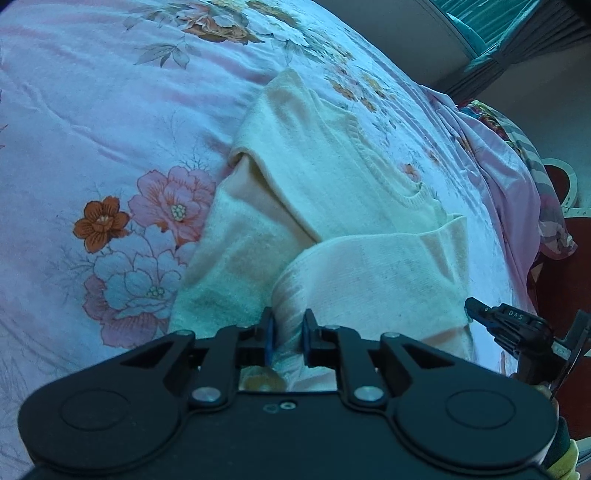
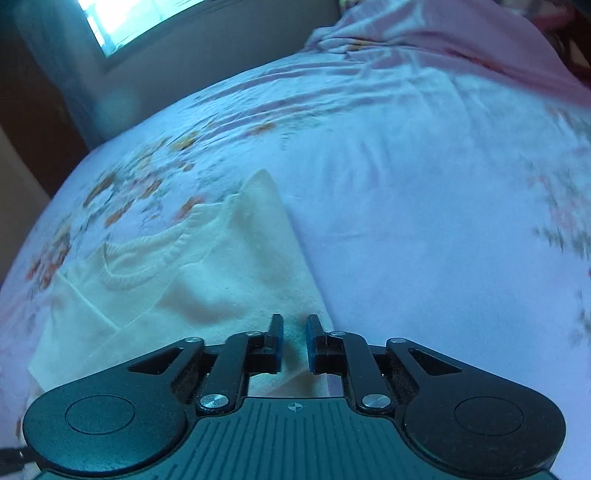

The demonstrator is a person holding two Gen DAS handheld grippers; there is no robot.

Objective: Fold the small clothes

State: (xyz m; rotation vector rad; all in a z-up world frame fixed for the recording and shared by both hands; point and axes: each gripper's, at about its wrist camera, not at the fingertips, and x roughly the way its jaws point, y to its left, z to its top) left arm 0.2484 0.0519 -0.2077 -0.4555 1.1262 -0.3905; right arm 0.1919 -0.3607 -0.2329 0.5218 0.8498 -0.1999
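A small cream knit sweater [image 1: 332,177] lies on a floral bedsheet [image 1: 110,110], its neckline toward the right and one side folded over the body. My left gripper [image 1: 288,325] is shut on a bunched fold of the sweater's near part and holds it slightly raised. In the right wrist view the sweater [image 2: 207,273] lies left of centre with its ribbed neckline visible. My right gripper [image 2: 294,332] is shut on the sweater's near edge, with cloth between the blue pads. The right gripper also shows at the right edge of the left wrist view [image 1: 476,312].
The pink-white floral sheet [image 2: 424,203] covers the whole bed. A bunched quilt [image 1: 517,155] hangs at the bed's right edge above a red floor. A window [image 2: 129,22] and wall lie beyond the bed's far side.
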